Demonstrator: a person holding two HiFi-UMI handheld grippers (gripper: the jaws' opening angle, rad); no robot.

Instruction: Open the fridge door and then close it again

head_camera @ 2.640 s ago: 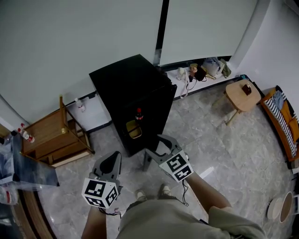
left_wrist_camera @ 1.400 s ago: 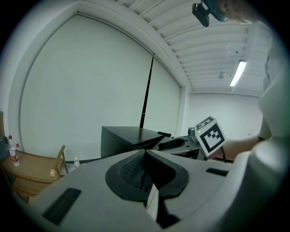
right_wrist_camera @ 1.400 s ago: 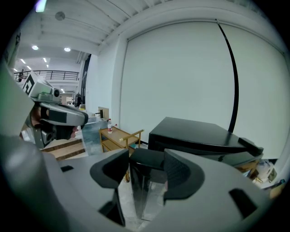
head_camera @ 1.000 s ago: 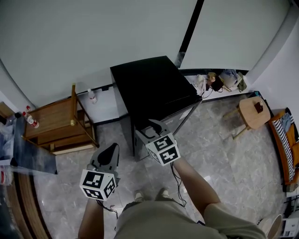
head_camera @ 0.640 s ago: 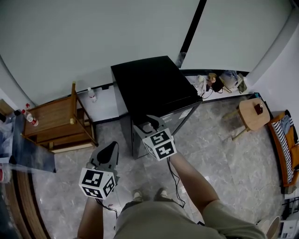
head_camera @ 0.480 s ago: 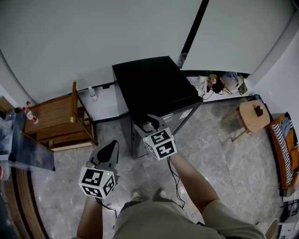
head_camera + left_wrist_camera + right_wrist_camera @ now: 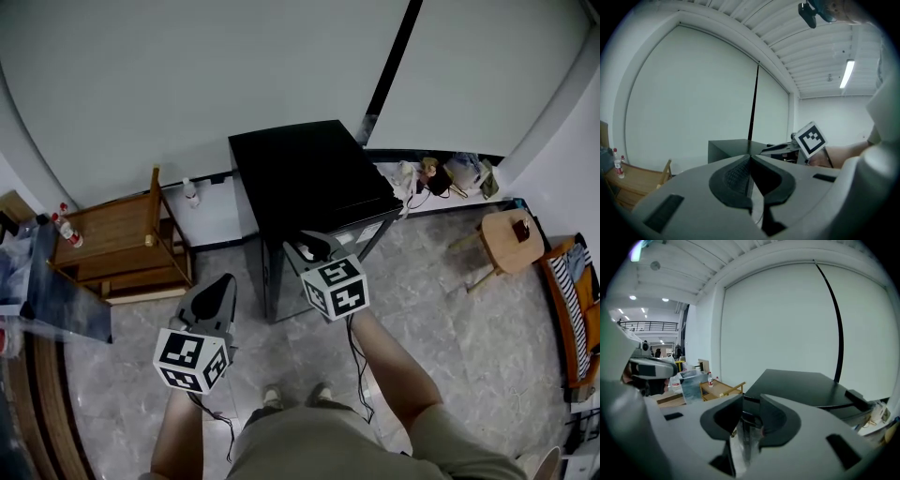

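The black fridge (image 7: 305, 173) stands against the pale wall with its door closed; it also shows in the left gripper view (image 7: 729, 147) and the right gripper view (image 7: 801, 385). My right gripper (image 7: 304, 247) hovers at the fridge's front top edge, close to the left corner of the door. Its jaws have just been closing and still keep a narrow gap (image 7: 750, 404); nothing is pressed between them, and the fridge's corner shows beyond. My left gripper (image 7: 223, 283) hangs over the floor to the left of the fridge, shut and empty (image 7: 750, 157).
A wooden rack (image 7: 117, 246) with small bottles (image 7: 64, 230) stands left of the fridge, with a clear plastic box (image 7: 56, 300) in front of it. A round stool (image 7: 506, 230) and a striped bench (image 7: 574, 300) are at the right. Clutter (image 7: 441, 173) lies on the ledge behind.
The fridge door, open with a bottle on its shelf in the earliest frame, is closed now. The right gripper's jaws have narrowed and both grippers have risen slightly.
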